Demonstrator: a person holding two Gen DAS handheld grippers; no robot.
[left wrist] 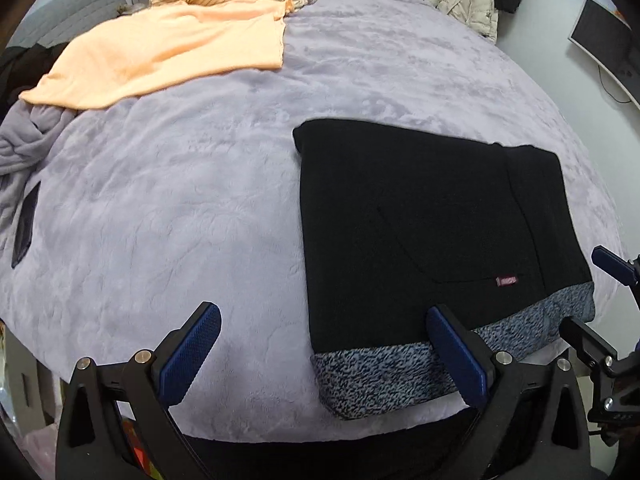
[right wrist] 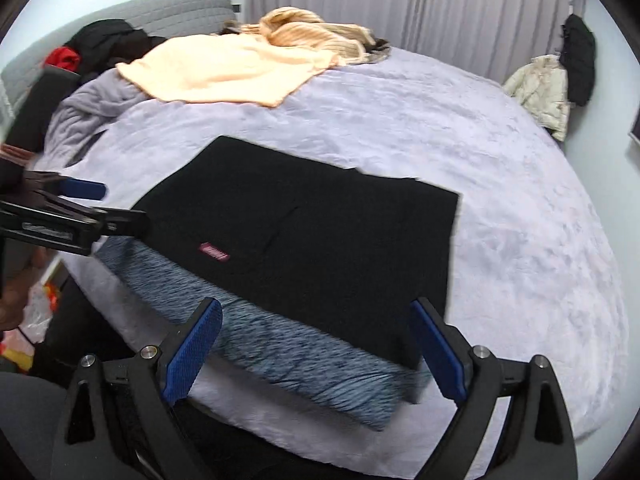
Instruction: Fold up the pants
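The pants (left wrist: pixel 432 220) lie flat on the bed (left wrist: pixel 180 208), already folded into a compact rectangle with the speckled waistband (right wrist: pixel 280 344) nearest you. Both the left gripper (left wrist: pixel 324 356) and right gripper (right wrist: pixel 316 352) have jaws spread, holding nothing. Judge the task nearly complete; any further fold requires pinching the waistband corners.

The left camera sits low behind the left tongs (left wrist: pixel 324 354), at the near edge of the bed (left wrist: pixel 168 184). It looks across the bed to the far curtain. The black pants (left wrist: pixel 424 232) lie close, off to its right side.

The right camera sits behind the right tongs (right wrist: pixel 316 350), also at the near edge. It is turned a bit to the left, and the pants (right wrist: pixel 328 240) are right in front.

Both views share the pants, the bed, the peach cloth (left wrist: pixel 168 52) far back, and the pale jacket (right wrist: pixel 540 92) on the wall. Each one sees the other tongs at its side.
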